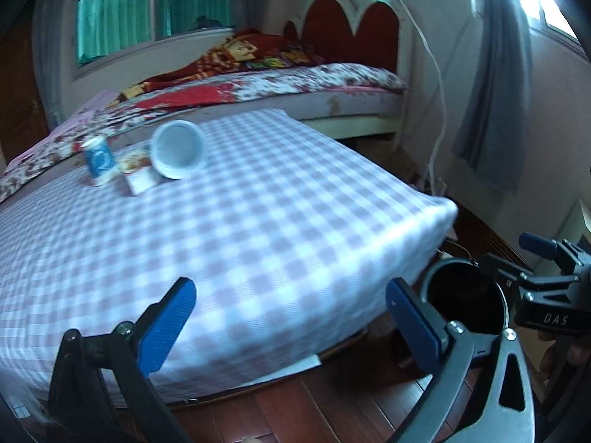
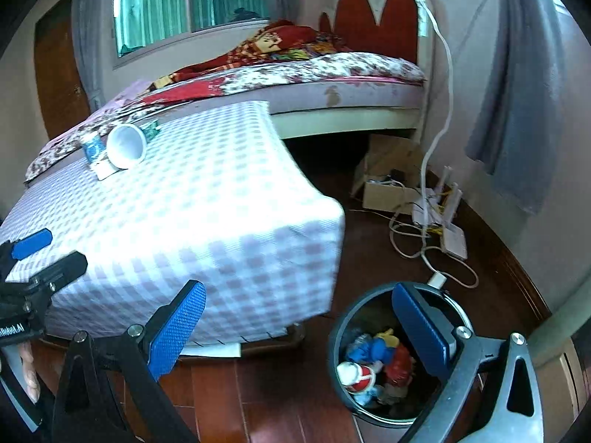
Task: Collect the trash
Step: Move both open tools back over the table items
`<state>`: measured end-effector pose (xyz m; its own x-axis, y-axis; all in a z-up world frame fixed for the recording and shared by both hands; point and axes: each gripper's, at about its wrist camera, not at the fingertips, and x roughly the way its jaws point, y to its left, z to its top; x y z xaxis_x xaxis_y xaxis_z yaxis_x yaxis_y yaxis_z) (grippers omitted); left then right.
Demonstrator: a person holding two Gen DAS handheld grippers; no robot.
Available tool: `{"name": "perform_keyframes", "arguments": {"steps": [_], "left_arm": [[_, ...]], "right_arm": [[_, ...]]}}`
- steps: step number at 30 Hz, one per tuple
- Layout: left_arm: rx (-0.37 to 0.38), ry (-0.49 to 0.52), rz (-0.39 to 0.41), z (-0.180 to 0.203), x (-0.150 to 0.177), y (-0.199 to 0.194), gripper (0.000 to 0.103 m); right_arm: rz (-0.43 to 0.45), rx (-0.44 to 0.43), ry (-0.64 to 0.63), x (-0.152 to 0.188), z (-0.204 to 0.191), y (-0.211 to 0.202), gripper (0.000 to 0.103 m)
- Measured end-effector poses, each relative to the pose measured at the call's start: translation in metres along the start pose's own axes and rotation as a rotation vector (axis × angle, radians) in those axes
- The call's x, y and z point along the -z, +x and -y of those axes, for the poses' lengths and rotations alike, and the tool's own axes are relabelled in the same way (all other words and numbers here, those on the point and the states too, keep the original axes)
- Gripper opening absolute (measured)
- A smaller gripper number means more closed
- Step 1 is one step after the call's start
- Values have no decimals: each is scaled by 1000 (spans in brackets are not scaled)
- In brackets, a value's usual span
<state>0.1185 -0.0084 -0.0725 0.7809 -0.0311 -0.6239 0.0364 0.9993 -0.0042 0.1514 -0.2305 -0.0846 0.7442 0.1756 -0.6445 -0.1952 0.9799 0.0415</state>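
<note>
Both pairs of fingers are spread wide and hold nothing: the left gripper point(image 1: 291, 317) hangs over the near edge of the bench point(image 1: 258, 221), the right gripper point(image 2: 299, 328) over its corner with one finger above the bin point(image 2: 334, 336).

Biggest in view is the bench, draped in a lilac-and-white checked cloth, with a bed point(image 2: 332, 74) behind it. On the floor at the bench's right corner stands the dark round bin, already partly filled with crumpled wrappers in blue, red and yellow.

What remains to collect sits together at the far left of the bench, well apart from both grippers. A white paper bowl point(image 1: 179, 153) lies tipped on its side, mouth toward the cameras; it looks light and thin-walled, likely to buckle under a hard squeeze, so a gentle pinch on the rim seems the best hold. Beside it stands a small blue-and-white cup point(image 1: 99, 160), probably empty and easy to knock over (a grip across the body should do). Between them lies a flat white packet point(image 1: 142, 181) with a food picture, limp and best taken by an edge.

Print on these is too blurred to read. Legible writing is only on the grippers: "DAS" on the right one.
</note>
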Motion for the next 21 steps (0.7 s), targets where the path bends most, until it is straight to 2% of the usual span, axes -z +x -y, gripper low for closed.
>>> {"name": "perform_keyframes", "arguments": {"steps": [6, 13, 15, 17, 21], "left_arm": [[-80, -48, 28, -51, -5, -8, 102], [-188, -109, 47, -113, -24, -13, 102], [-217, -124, 60, -127, -33, -11, 102], [-234, -140, 64, -138, -38, -6, 102], [-248, -183, 55, -161, -47, 14, 102]], "right_arm": [[-4, -92, -62, -17, -41, 13, 102], [45, -209, -36, -59, -75, 20, 102], [3, -245, -61, -75, -92, 32, 102], [-21, -225, -110, -88, -112, 44, 102], [-9, -261, -184, -114, -147, 69, 101]]}}
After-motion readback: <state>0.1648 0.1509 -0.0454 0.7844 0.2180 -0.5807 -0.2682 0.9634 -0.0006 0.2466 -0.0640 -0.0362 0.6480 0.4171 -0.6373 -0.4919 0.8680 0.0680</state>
